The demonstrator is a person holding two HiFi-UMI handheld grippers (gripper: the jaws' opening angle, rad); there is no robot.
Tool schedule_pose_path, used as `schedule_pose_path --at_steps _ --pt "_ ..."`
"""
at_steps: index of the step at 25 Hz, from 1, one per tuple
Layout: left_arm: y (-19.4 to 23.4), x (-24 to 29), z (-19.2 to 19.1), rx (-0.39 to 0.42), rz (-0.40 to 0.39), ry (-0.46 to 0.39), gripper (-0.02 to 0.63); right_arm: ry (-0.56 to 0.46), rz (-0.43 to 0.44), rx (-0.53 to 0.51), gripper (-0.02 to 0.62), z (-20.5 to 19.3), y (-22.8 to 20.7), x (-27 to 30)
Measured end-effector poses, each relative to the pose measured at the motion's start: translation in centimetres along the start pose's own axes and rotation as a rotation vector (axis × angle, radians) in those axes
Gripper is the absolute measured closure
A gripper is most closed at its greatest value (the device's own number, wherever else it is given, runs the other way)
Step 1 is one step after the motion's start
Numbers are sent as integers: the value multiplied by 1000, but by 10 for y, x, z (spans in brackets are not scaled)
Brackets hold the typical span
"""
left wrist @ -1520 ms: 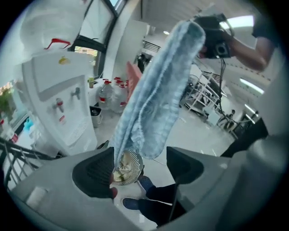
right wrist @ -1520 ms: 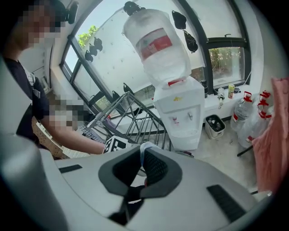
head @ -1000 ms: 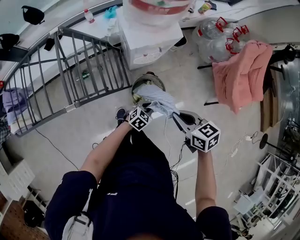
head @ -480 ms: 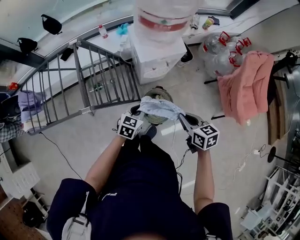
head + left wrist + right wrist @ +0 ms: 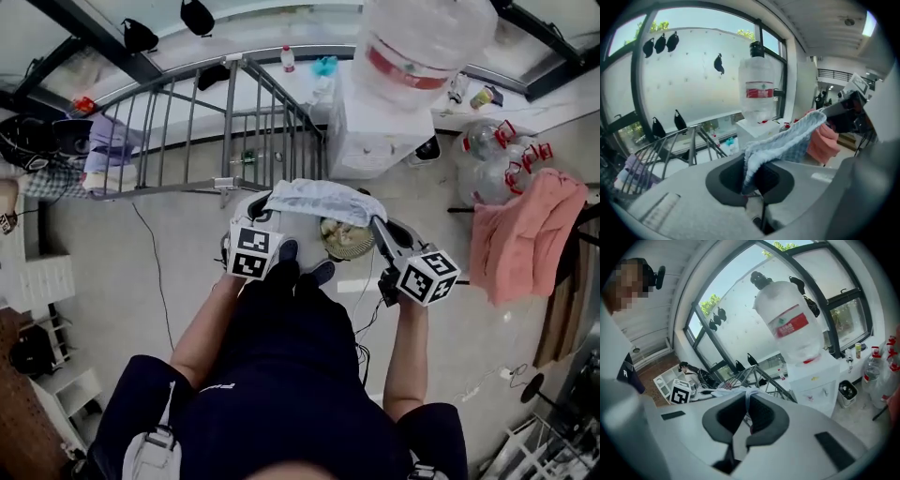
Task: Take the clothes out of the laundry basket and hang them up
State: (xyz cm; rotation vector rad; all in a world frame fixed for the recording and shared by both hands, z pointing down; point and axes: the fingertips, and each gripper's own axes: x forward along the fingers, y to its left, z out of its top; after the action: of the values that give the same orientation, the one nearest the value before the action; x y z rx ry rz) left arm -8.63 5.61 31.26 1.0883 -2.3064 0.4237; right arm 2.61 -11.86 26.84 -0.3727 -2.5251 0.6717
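Note:
A pale blue-and-white cloth (image 5: pixel 319 199) is stretched flat between my two grippers at chest height. My left gripper (image 5: pixel 269 202) is shut on its left end; in the left gripper view the cloth (image 5: pixel 787 145) runs up and to the right out of the pinched jaws (image 5: pixel 751 180). The right gripper (image 5: pixel 373 218) is shut on the other end, where a thin white fold (image 5: pixel 747 397) sits between its pads (image 5: pixel 746 411). On the floor under the cloth's right part stands the round laundry basket (image 5: pixel 345 239). Just beyond the cloth is a grey metal drying rack (image 5: pixel 234 122).
A water dispenser (image 5: pixel 375 131) with a big bottle (image 5: pixel 417 47) stands right of the rack. A pink garment (image 5: pixel 525 234) hangs at the right, with empty bottles (image 5: pixel 492 150) on the floor near it. Cables trail on the floor. Purple cloth (image 5: pixel 111 150) lies at the rack's left end.
The cloth has been drawn out wider and flatter between the grippers. The view has swung so the rack and dispenser now lie straight ahead and the pink garment has slid to the right.

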Motion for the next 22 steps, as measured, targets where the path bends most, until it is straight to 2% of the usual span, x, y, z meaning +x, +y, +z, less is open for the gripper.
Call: schedule_pose_path --at_steps 5,10,13,18,22 --pt "47 -75 -4 -49 180 -34 572 -25 136 -113 588 34 69 20" --pt "92 -152 -5 -73 286 -108 572 -47 252 -207 588 48 150 38" --pt "116 -194 -16 -79 309 -151 572 -56 276 -233 588 37 195 48" --pt "155 -263 -58 -79 299 -196 571 -86 277 -221 588 1 274 60" --pt "192 -319 -100 -83 301 -219 572 -99 276 -177 588 -44 341 75"
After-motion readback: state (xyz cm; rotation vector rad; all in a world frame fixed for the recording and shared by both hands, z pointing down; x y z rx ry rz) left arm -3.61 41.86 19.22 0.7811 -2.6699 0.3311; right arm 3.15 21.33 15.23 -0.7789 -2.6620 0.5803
